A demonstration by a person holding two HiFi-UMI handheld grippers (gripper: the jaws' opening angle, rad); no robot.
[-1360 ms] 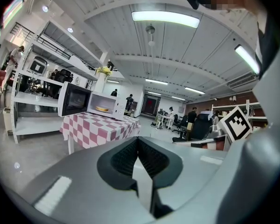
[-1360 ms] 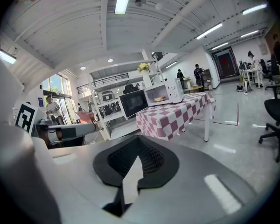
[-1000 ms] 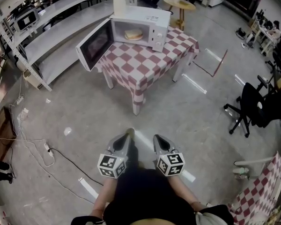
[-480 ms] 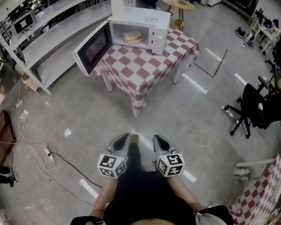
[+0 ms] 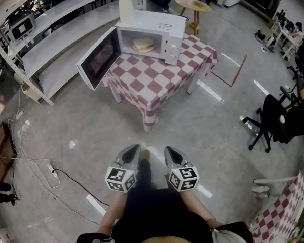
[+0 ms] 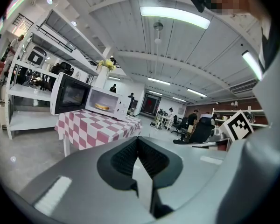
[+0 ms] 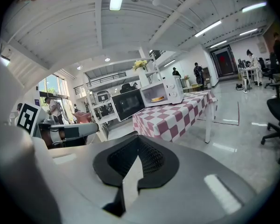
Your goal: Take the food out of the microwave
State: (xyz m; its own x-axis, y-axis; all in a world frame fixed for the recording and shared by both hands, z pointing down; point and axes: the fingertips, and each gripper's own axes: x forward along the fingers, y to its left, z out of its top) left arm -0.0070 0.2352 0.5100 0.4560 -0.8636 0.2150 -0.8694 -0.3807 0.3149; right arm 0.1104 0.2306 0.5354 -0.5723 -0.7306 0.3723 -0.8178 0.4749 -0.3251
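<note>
Food in open microwave, gripper views alone show jaws together

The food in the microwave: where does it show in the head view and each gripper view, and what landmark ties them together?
Head view: food at top centre, inside the microwave.
Left gripper view: food small, left of centre.
Right gripper view: food small, just right of centre.
Shared landmark: the open microwave door, on the food's left in every view.

Bright, even ceiling strip lighting; sharp frames, with strong fisheye bending at edges.
</note>
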